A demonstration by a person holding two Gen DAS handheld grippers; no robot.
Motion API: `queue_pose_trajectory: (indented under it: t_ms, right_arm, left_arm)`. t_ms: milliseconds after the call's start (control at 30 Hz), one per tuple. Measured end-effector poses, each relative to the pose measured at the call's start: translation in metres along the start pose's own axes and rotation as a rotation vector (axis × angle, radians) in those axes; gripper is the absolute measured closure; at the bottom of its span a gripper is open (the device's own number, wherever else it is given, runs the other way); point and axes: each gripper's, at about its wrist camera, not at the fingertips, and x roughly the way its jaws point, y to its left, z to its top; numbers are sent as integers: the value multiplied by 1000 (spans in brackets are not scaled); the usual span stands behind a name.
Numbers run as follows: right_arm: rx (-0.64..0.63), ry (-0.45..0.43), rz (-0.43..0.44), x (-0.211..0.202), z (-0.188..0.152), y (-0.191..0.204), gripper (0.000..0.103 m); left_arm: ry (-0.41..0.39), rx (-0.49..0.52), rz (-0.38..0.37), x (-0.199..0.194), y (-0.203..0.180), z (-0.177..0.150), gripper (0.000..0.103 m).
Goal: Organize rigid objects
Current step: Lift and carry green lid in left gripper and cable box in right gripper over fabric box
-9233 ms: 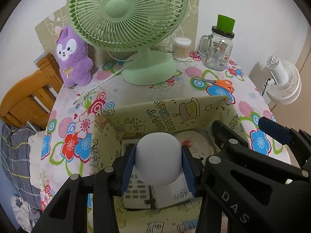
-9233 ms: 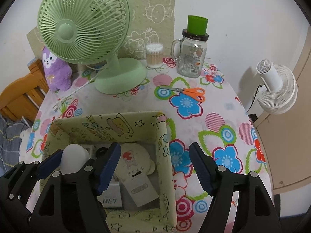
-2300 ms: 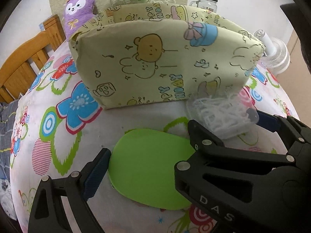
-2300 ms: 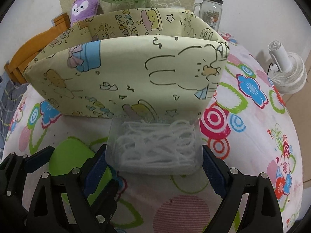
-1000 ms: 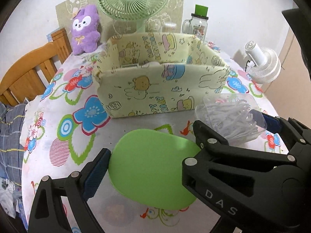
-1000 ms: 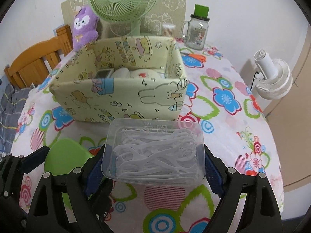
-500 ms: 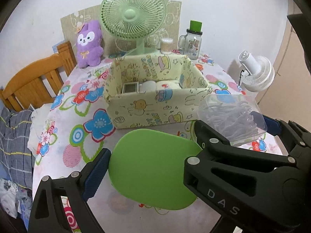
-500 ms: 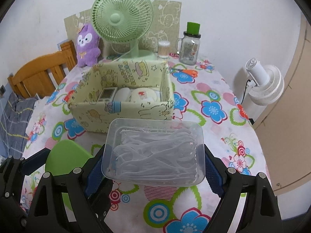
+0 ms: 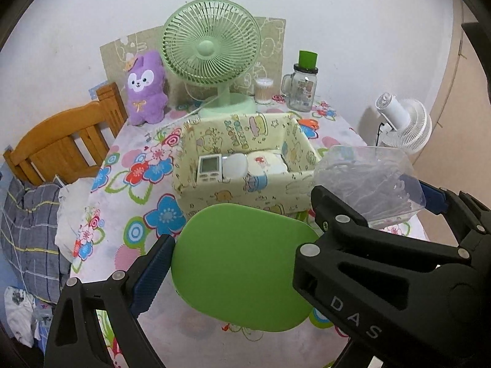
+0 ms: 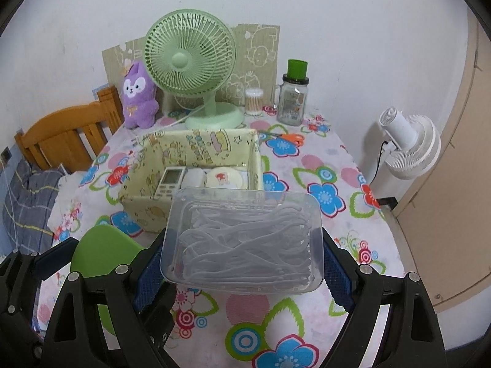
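My left gripper (image 9: 236, 263) is shut on a flat green lid (image 9: 245, 263) and holds it in the air above the table; it also shows in the right wrist view (image 10: 101, 251). My right gripper (image 10: 242, 260) is shut on a clear plastic box of white floss picks (image 10: 245, 239), held up in front of the storage box; the clear box also shows in the left wrist view (image 9: 368, 181). The yellow cartoon-print storage box (image 9: 245, 190) (image 10: 144, 208) stands mid-table and holds a remote (image 9: 209, 168), a white round object (image 9: 236, 167) and a cream round case (image 9: 265, 162).
A green desk fan (image 10: 190, 61), a purple plush (image 10: 136, 95), a cotton-swab jar (image 10: 254, 101) and a glass mug jar with green lid (image 10: 293, 92) stand at the back. Orange scissors (image 10: 291, 137) lie behind the box. A wooden chair (image 10: 64, 135) is left, a white fan (image 10: 408, 147) right.
Both grippers have risen and pulled back from the table with the green lid and the clear box. The storage box looks smaller and its inside shows more.
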Motion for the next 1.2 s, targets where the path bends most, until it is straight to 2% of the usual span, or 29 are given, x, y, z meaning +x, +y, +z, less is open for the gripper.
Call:
queue_pose_trajectory:
  t_ms: [433,1200]
  right_arm:
    - [-20,-65,22,-8,31,8,14]
    - [-10,-28,24,43,71,5,14]
  left_arm:
    - [-40,-25,23,-7,6,27,6]
    - [-20,-46,56,34,13,68,6]
